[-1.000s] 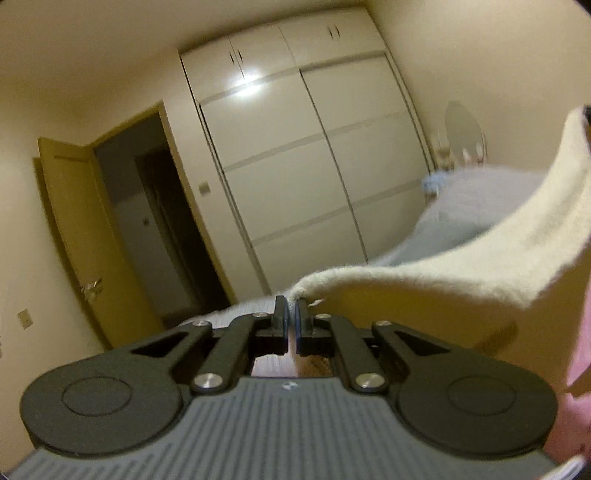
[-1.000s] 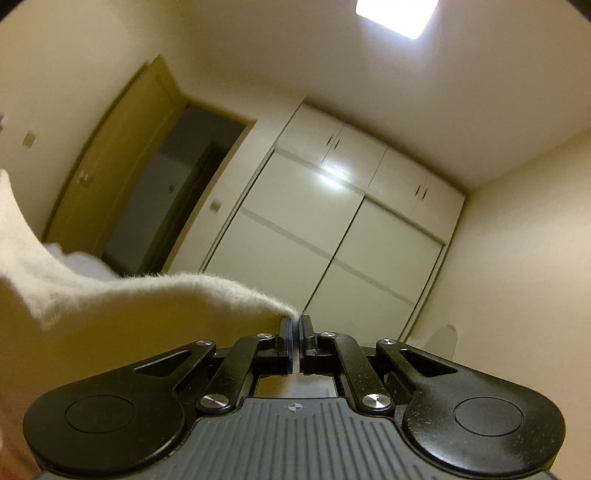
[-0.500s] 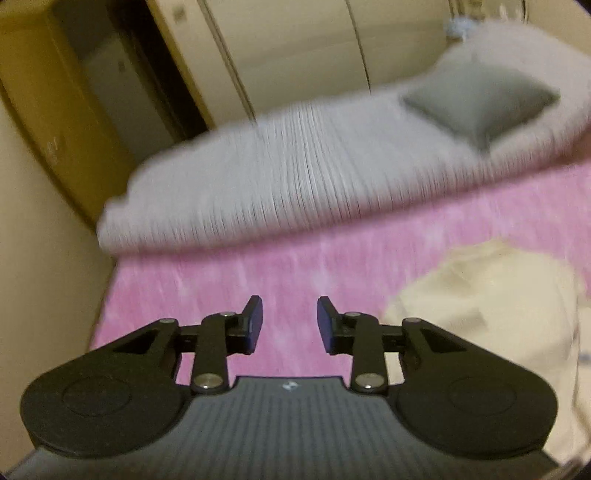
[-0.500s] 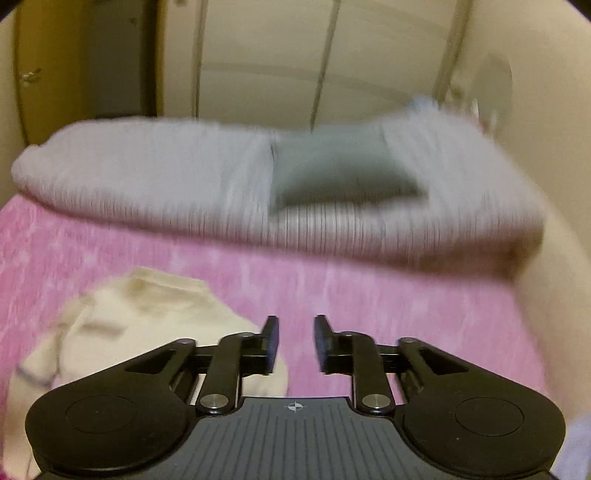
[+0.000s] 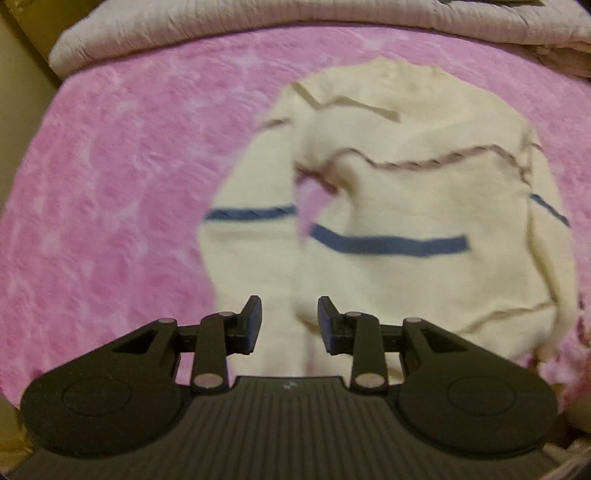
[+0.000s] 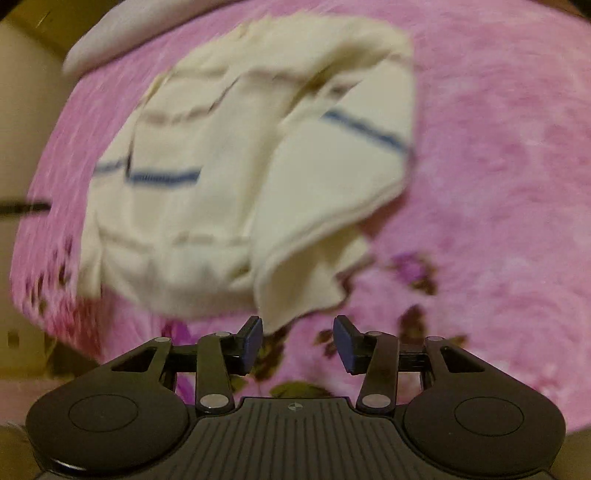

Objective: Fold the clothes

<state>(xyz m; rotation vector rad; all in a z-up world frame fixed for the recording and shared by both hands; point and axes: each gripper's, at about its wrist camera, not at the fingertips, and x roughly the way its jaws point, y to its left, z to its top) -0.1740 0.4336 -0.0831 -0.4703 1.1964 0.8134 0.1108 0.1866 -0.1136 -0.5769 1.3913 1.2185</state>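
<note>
A cream sweater (image 5: pixel 406 192) with blue and brown stripes lies spread on the pink bedspread (image 5: pixel 110 184). Its left sleeve lies along the body. My left gripper (image 5: pixel 289 317) is open and empty, just above the sweater's lower hem near that sleeve. In the right wrist view the sweater (image 6: pixel 229 177) lies with its right sleeve folded over the body and the cuff pointing toward me. My right gripper (image 6: pixel 297 339) is open and empty, just short of that cuff, over the bedspread (image 6: pixel 498 184).
A folded grey-white quilt (image 5: pixel 258 22) lies along the far side of the bed. The bedspread has a flower print near its front edge (image 6: pixel 410 266). A wall or bed side (image 6: pixel 26 92) shows at the left.
A second ago both grippers were shut on the sweater, holding it up in the air. They have let go and opened; the sweater now lies on the bed and both grippers have dropped close to it.
</note>
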